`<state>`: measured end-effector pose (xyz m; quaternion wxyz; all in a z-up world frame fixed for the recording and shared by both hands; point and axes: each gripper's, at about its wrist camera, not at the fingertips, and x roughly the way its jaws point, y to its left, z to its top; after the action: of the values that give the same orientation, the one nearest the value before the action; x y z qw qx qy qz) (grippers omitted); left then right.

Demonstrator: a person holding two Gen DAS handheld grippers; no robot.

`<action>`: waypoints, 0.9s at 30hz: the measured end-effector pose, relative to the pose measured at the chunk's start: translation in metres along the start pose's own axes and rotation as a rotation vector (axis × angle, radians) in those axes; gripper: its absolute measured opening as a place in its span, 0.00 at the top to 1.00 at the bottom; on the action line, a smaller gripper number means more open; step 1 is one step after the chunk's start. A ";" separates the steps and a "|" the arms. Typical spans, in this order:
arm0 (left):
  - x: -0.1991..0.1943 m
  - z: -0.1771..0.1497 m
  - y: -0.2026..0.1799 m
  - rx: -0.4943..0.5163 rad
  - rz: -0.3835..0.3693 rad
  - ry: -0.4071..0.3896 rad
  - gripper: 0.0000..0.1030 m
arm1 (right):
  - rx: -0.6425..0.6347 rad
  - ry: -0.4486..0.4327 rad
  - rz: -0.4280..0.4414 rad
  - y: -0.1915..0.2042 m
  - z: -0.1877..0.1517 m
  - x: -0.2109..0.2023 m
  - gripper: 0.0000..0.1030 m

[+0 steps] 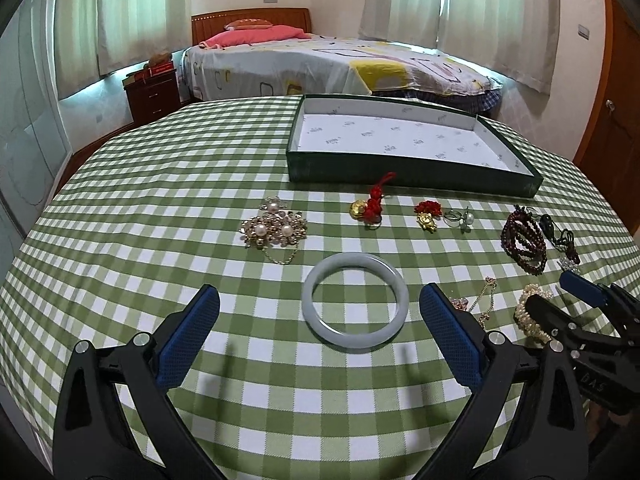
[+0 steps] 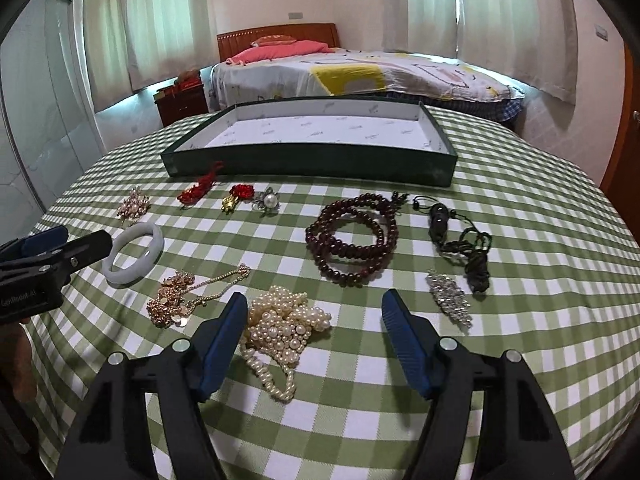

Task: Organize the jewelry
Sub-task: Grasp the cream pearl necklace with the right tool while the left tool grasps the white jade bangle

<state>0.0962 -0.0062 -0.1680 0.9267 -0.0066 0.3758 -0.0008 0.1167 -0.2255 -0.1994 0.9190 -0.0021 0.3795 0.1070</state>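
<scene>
A pale jade bangle (image 1: 355, 300) lies flat on the green checked tablecloth, between the blue pads of my left gripper (image 1: 319, 296). The jaws stand wide and neither pad touches the ring. My right gripper (image 2: 315, 300) is open over a heap of pearl strands (image 2: 284, 326). The heap lies close against the left pad and well apart from the right one. A shallow dark green tray (image 2: 304, 164) with a white lining stands empty at the far side of the table. The left gripper (image 2: 60, 248) also shows at the left edge of the right wrist view, beside the bangle (image 2: 134, 254).
More jewelry lies loose on the cloth: a gold pearl brooch (image 1: 274, 226), a red knot charm (image 1: 370, 204), a dark red bead bracelet (image 2: 352, 236), a black cord pendant (image 2: 460, 240), a crystal brooch (image 2: 448, 298) and a gold chain (image 2: 180, 292). A bed stands behind the table.
</scene>
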 end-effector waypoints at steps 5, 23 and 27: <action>0.005 0.000 -0.005 0.011 0.001 0.010 0.05 | -0.008 -0.001 0.017 0.002 0.002 0.000 0.34; 0.014 -0.001 -0.009 0.034 0.009 0.030 0.05 | 0.011 0.022 0.006 -0.009 0.000 0.004 0.70; 0.022 0.003 -0.016 0.049 0.020 0.040 0.05 | 0.034 0.020 0.017 -0.019 0.000 0.003 0.76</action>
<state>0.1144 -0.0225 -0.1808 0.9188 0.0201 0.3943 -0.0008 0.1220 -0.2440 -0.2030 0.9141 0.0157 0.3904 0.1083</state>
